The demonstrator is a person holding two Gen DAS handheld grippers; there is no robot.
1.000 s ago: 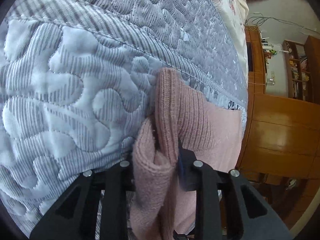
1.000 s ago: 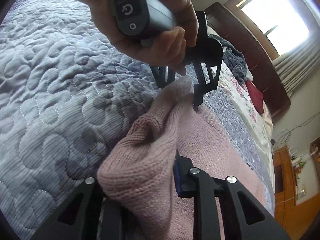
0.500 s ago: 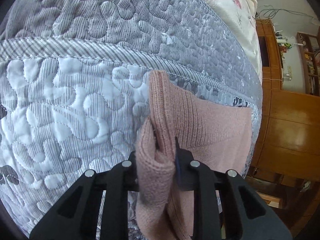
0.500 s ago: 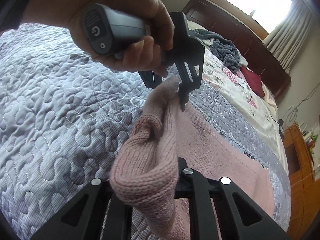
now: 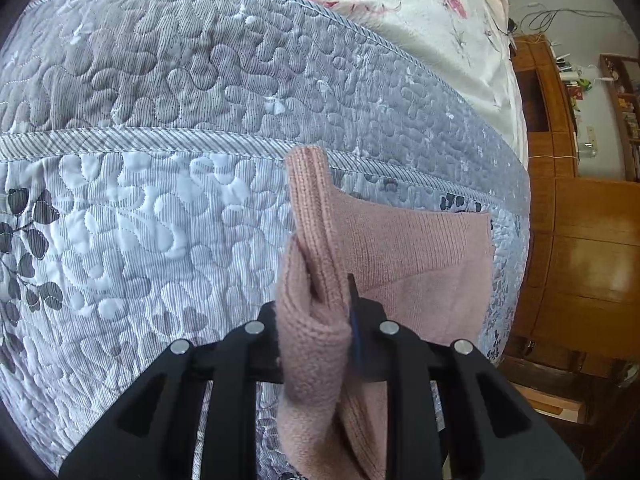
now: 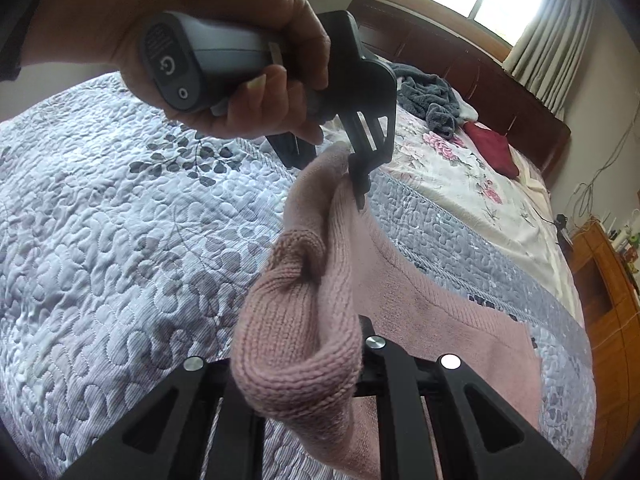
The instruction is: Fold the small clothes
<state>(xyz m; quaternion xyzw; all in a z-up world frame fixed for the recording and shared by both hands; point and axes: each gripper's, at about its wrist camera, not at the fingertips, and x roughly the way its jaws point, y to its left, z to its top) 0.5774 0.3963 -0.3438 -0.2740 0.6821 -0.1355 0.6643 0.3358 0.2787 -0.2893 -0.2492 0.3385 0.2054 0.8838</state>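
- The pink knit garment point(image 6: 420, 320) is half lifted: one edge hangs bunched in the air, and the rest trails down to lie flat on the quilted bedspread point(image 6: 100, 240) toward the bed's foot.
- The left hand-held gripper point(image 6: 360, 184) is clamped on the far end of the raised edge; the right hand-held gripper point(image 6: 304, 368) is clamped on the near end, with fabric rolled between its fingers.
- The held edge runs nearly straight from one hand-held gripper to the other, along the bed's length.
- The flat part ends close to the mattress edge, beside the wooden cabinet point(image 5: 580, 260).
- Open quilt lies on the opposite side, so the fold probably has more room that way.
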